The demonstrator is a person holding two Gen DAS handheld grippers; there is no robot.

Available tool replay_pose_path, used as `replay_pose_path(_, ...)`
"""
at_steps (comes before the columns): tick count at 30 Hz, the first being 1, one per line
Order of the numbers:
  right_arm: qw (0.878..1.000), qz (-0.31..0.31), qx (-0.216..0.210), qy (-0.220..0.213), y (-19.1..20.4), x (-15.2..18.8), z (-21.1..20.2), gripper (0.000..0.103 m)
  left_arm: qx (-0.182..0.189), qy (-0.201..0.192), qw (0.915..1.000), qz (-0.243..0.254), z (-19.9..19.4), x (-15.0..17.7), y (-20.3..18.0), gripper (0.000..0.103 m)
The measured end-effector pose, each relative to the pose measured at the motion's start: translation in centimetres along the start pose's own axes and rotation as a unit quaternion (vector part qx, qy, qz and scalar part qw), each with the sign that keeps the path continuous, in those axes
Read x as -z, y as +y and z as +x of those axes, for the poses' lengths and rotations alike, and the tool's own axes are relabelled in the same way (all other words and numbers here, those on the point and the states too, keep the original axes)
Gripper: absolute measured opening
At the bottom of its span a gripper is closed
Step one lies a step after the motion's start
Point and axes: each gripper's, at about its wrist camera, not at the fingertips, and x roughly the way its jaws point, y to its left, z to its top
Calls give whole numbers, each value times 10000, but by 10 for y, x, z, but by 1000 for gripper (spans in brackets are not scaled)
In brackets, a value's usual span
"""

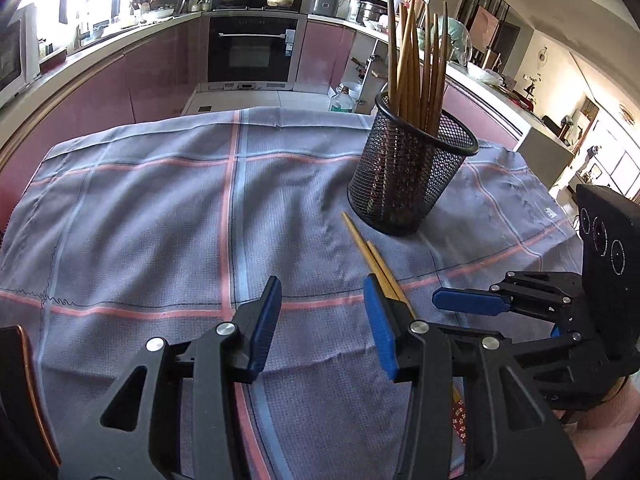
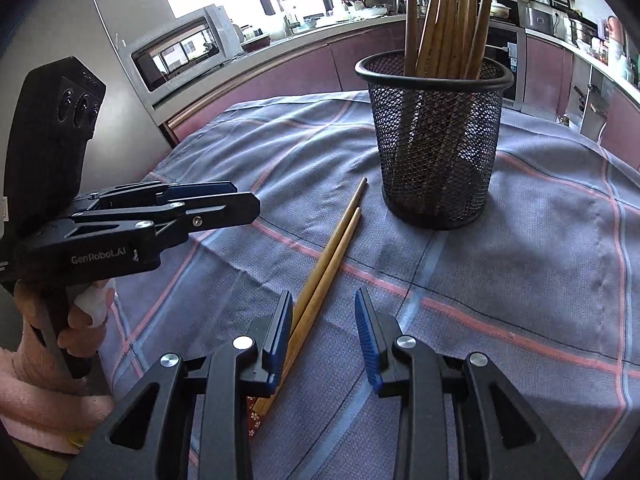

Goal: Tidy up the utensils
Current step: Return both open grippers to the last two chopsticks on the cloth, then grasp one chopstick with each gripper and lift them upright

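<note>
My left gripper [image 1: 322,324] hangs low over the checked tablecloth [image 1: 160,208], its jaws spread wide and holding nothing; bare cloth shows between the blue pads [image 1: 266,320]. My right gripper [image 2: 324,336] is likewise parted and empty, hovering above the near end of the cloth.

Two loose wooden chopsticks [image 2: 332,248] lie flat on the cloth, side by side and touching along most of their length, their tips pointing toward the holder. Their tips stop just short of the base of the black mesh holder [image 2: 436,140]. In the right wrist view their near ends run under my right gripper's left pad; they are not between the pads. In the left wrist view the same pair passes behind my left gripper's right pad, outside the gap.

The mesh holder stands upright on the cloth, right of centre from the left wrist view. A bundle of wooden chopsticks [image 1: 416,52] stands inside it, leaning and fanning above the rim.

Behind the table: a built-in oven [image 1: 252,48] and a microwave [image 2: 180,52] on the counter.
</note>
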Motion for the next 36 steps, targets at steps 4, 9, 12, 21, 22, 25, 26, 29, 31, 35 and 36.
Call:
replay_pose_path(4, 9999, -68, 155, 19, 3, 1, 3, 28, 48, 47, 10000, 16, 2, 3, -3, 42)
replay_pose_path(9, 9996, -93, 268, 27, 1, 3, 3, 25, 67, 107, 9999, 93, 6, 6, -8, 42)
replay_pose_path(12, 9996, -71, 288, 27, 1, 3, 3, 23, 95, 151, 9997, 176, 8, 7, -14, 42)
replay_pose_path(21, 9994, -56, 330, 55, -6, 4, -1, 22, 116, 406, 9974, 591, 30, 3, -40, 42)
replay_pose_path(22, 9994, -51, 343, 53, -8, 4, -2, 22, 109, 426, 9971, 620, 32, 3, -42, 41)
replay_pose_path(25, 9992, -59, 383, 54, -10, 5, -3, 22, 99, 497, 9964, 674, 40, 0, -47, 39)
replay_pose_path(26, 9992, -58, 395, 51, -10, 5, -4, 22, 89, 529, 9962, 680, 43, -1, -48, 38)
replay_pose_path(29, 9992, -43, 401, 42, -12, 5, -4, 22, 32, 571, 9963, 644, 49, -2, -47, 36)
replay_pose_path(31, 9992, -50, 403, 42, -12, 5, -3, 22, 12, 570, 9964, 623, 50, -3, -47, 35)
replay_pose_path(35, 9990, -79, 431, 38, -12, 4, -2, 22, -41, 590, 9966, 570, 51, -4, -44, 21)
replay_pose_path(36, 9990, -87, 434, 39, -12, 4, -2, 22, -8, 611, 9967, 542, 51, -5, -43, 17)
